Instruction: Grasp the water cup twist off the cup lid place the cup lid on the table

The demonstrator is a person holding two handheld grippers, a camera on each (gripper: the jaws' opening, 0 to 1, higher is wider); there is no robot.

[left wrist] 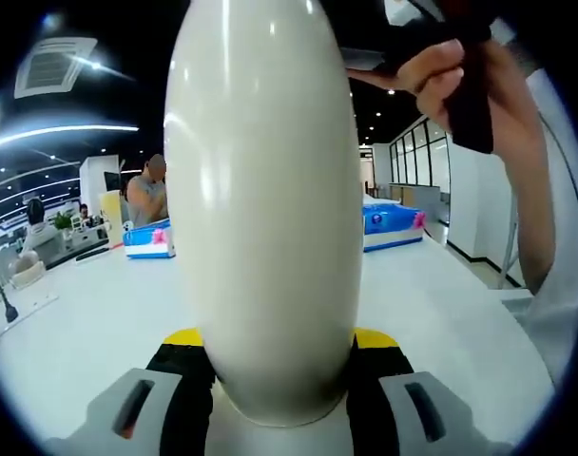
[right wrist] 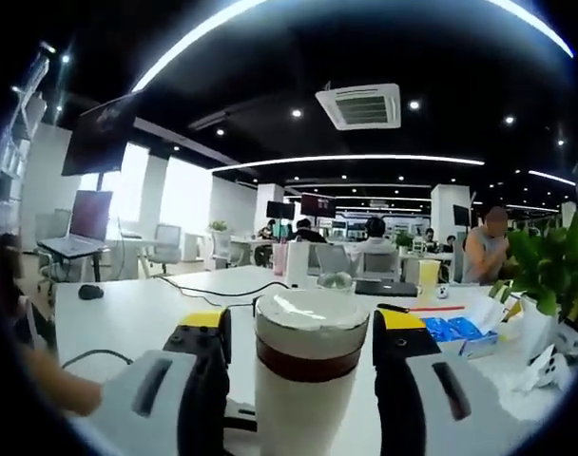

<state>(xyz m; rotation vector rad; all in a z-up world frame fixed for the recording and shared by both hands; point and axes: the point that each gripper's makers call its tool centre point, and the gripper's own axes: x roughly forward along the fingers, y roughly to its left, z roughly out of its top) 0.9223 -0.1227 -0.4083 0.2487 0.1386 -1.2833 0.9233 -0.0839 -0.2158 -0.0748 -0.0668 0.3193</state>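
Blue boxes [left wrist: 148, 239] w/ pink bits on white table [left wrist: 89, 323]. Laptop [right wrist: 80, 228] on stand, plant [right wrist: 550, 266] at right, mouse [right wrist: 90, 292] nearby.

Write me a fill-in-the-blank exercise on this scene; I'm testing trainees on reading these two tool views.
1. In the right gripper view, a dark ___ band circles the water cup just below its lid.
2. In the left gripper view, the water cup sits between the left tool's two ___.
3. Behind it on the white table lies a ___ box.

Missing words: brown; jaws; blue.
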